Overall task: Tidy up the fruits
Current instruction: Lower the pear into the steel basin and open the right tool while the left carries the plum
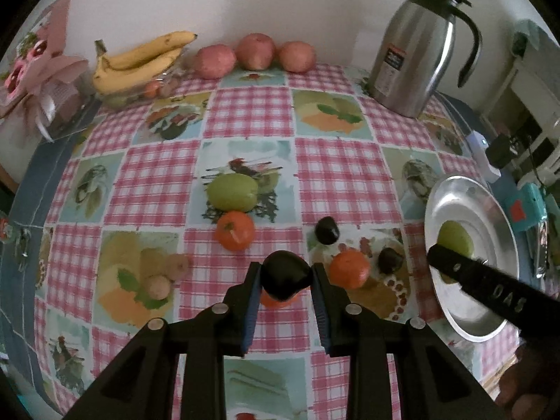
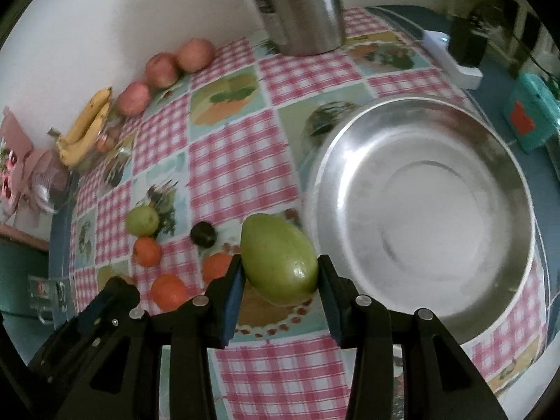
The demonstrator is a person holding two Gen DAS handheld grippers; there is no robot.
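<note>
A dark plum (image 1: pixel 285 274) is clamped between the pads of the left gripper (image 1: pixel 285 280), low centre of the left view, lifted clear of the checked tablecloth (image 1: pixel 245 119); judged, it is held off the cloth for carrying to the metal bowl (image 2: pixel 420 203). A green mango (image 2: pixel 280 260) is pinched lengthwise in the right gripper (image 2: pixel 280 280), lower centre of the right view, just left of the bowl rim; the bowl is seen bare inside, so the drop is probably not yet done. In the left view the right gripper's black finger crosses the bowl at lower right, with the mango showing behind it. Loose fruit left on the cloth: a green fruit (image 1: pixel 231 192) and an orange (image 1: pixel 234 231) at centre, another orange (image 1: pixel 350 267) and two more dark plums (image 1: pixel 327 231) to the right, a further orange partly hidden under the held plum. At the top edge, bananas (image 1: pixel 140 59) and three red apples (image 1: pixel 255 52) are lined along the wall, well apart from the grippers. A steel jug (image 1: pixel 416 45) stands upper right, near the bowl but not in the path. The two grippers are close; both heading for the bowl together could be a clash.
</note>
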